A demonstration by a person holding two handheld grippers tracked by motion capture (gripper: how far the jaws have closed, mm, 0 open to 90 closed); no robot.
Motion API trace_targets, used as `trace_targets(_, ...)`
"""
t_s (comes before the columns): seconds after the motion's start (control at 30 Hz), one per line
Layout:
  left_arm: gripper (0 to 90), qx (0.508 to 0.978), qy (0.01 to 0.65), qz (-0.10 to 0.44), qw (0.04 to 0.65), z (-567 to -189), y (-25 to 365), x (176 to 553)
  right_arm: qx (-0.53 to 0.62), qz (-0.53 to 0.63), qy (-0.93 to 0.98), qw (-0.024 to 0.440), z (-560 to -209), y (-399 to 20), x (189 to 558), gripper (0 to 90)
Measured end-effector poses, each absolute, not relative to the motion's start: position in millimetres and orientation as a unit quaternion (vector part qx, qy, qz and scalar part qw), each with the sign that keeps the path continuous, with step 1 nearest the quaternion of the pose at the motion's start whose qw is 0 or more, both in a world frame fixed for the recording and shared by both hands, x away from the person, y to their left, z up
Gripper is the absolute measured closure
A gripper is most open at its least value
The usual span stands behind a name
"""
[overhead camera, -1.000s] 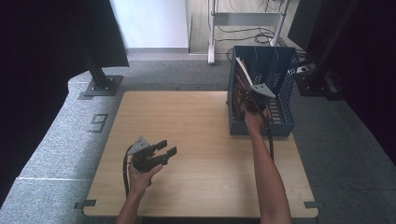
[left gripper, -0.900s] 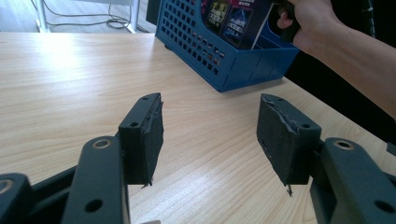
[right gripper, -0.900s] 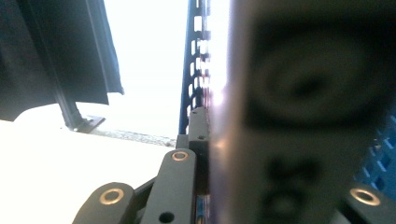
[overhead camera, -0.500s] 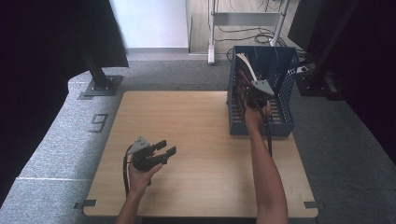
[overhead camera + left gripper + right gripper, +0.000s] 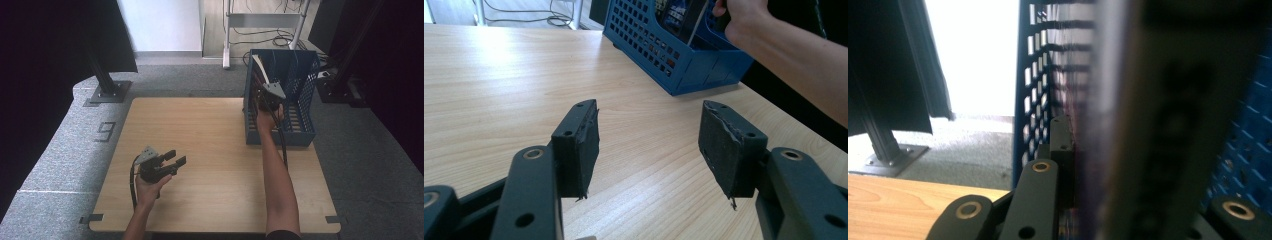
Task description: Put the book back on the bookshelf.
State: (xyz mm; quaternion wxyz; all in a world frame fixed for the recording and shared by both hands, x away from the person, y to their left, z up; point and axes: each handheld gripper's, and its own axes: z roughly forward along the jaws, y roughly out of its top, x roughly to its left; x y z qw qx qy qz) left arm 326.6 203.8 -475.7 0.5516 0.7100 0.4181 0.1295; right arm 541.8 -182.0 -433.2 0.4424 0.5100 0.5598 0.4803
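tabletop (image 5: 210,130) open | blue crate (image 5: 305,132) walls hem right gripper (image 5: 267,100), apparently

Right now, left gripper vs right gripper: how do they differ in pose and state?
The left gripper hangs over bare table at the near left; the right gripper reaches into the blue basket at the far right. The left gripper's jaws stand open with nothing between them; the right gripper's jaws are shut on a flat item standing in the basket, too blurred to identify. Both have black jaws and a grey top plate, and each is held in one hand.
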Motion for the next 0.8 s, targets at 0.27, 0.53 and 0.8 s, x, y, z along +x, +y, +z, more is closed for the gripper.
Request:
trace_targets(0.27,41.3,0.714,0.413,0.126,0.551,-476,201,326,0.475,0.497,0.592,0.421,-434,-178,532,76.0)
trace_targets(0.53,41.5,0.715,0.407,0.127,0.555,-474,196,325,0.447,0.512,0.624,0.384,-438,-186,511,66.8)
trace_targets(0.8,41.3,0.722,0.397,0.126,0.553,-472,189,324,0.451,0.495,0.633,0.389,-440,-187,501,73.0)
